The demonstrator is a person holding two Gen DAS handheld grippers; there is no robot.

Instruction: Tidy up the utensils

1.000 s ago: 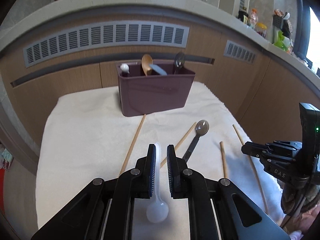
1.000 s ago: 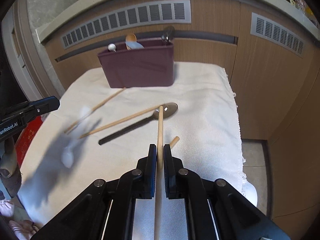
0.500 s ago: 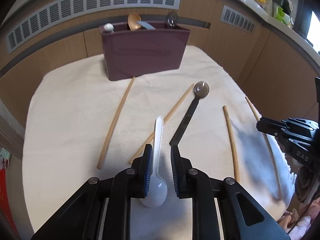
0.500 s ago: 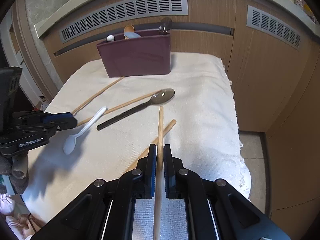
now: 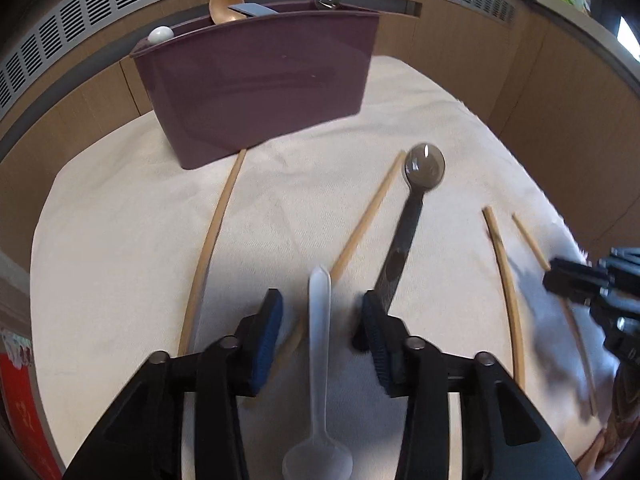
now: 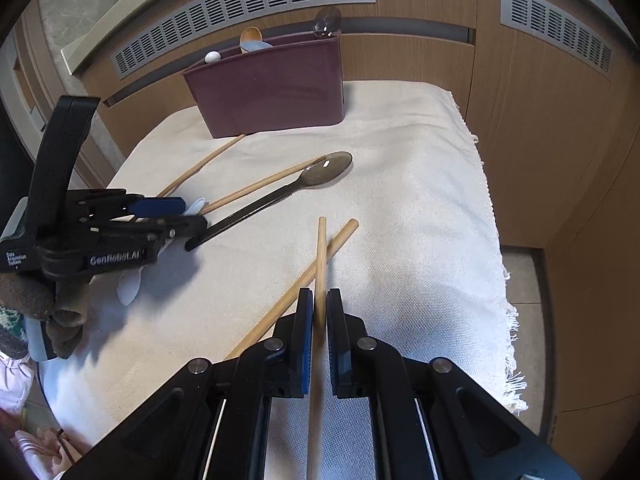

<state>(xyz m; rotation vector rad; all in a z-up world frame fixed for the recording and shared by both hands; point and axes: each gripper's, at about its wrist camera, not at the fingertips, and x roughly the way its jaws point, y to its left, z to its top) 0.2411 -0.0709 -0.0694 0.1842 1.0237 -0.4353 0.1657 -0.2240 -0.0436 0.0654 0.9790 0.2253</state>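
Observation:
My left gripper [image 5: 320, 308] hangs low over the cream cloth [image 5: 100, 240], its jaws opening. A white plastic spoon [image 5: 320, 344] lies between the blue pads with a gap on each side, bowl toward the camera. My right gripper [image 6: 319, 304] is shut on a wooden chopstick [image 6: 321, 256], which points forward and crosses another chopstick [image 6: 340, 236] lying on the cloth. The maroon utensil holder [image 5: 260, 88] stands at the cloth's far side with spoon heads sticking out. A black-handled spoon [image 5: 404, 240] and two chopsticks [image 5: 212, 248] [image 5: 368, 220] lie ahead of the left gripper.
Another chopstick [image 5: 506, 288] lies to the right, near the right gripper [image 5: 560, 276]. Wooden cabinet fronts with vent grilles stand behind the holder. The cloth's fringed edge [image 6: 508, 320] drops off on the right, floor beyond. A gloved hand [image 6: 36, 300] holds the left gripper [image 6: 192, 216].
The left gripper came down toward the cloth and its jaws spread apart, letting go of the white spoon. The right gripper sank slightly, still holding its chopstick.

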